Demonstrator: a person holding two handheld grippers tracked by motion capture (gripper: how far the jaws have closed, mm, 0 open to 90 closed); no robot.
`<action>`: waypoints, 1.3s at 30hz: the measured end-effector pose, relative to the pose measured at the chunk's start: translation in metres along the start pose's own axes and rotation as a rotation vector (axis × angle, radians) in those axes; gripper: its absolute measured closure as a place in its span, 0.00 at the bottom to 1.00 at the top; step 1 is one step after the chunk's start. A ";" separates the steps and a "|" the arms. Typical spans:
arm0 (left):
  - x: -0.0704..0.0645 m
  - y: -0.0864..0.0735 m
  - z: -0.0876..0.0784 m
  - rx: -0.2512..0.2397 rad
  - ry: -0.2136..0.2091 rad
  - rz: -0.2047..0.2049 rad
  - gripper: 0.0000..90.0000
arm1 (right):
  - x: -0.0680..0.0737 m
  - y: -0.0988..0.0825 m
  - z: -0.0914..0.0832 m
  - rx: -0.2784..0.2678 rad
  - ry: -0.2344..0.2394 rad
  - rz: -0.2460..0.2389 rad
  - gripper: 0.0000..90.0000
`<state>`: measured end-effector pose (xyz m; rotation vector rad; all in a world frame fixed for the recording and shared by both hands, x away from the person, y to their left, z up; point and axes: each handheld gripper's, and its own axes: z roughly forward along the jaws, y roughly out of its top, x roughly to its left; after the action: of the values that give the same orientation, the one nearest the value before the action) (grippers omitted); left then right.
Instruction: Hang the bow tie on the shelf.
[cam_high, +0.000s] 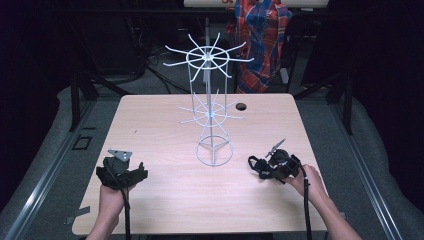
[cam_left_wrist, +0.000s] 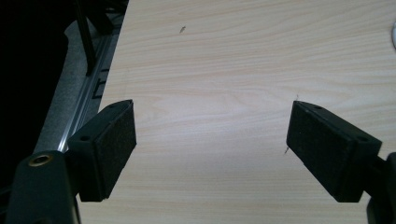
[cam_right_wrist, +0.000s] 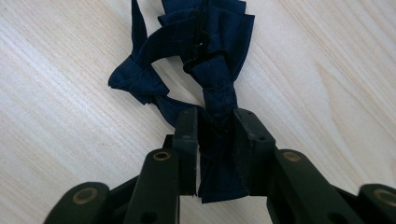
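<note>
A dark blue bow tie (cam_right_wrist: 196, 65) with its strap lies on the wooden table (cam_high: 165, 200) at the front right, seen as a dark bundle (cam_high: 259, 165) in the high view. My right gripper (cam_right_wrist: 215, 135) is shut on the near end of the bow tie, its jaws pinching the fabric. My left gripper (cam_left_wrist: 210, 140) rests near the table's front left (cam_high: 122, 170), jaws wide open over bare wood with nothing between them. A white wire display rack (cam_high: 210, 100) with two tiers of radiating hooks stands at the table's middle, between and beyond both grippers.
A small round hole (cam_high: 241, 106) is in the table behind the rack. A plaid cloth (cam_high: 262, 35) hangs beyond the far edge. Metal floor rails (cam_high: 55, 165) run along both sides of the table. A small dark mark (cam_left_wrist: 182, 29) dots the wood ahead of the left gripper.
</note>
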<state>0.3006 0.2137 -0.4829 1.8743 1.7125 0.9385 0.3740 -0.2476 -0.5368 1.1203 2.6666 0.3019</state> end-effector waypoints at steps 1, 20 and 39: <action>0.000 0.000 0.000 -0.001 0.001 -0.001 0.18 | -0.001 0.000 0.000 0.001 -0.004 -0.004 0.80; -0.002 0.000 0.000 0.004 0.001 0.004 0.18 | -0.011 -0.004 0.008 -0.012 -0.013 0.029 0.67; -0.002 0.000 0.001 0.008 0.002 0.001 0.18 | -0.010 -0.005 -0.007 -0.036 -0.013 0.010 0.89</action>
<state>0.3011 0.2121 -0.4839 1.8802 1.7189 0.9363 0.3759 -0.2589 -0.5306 1.1217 2.6344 0.3414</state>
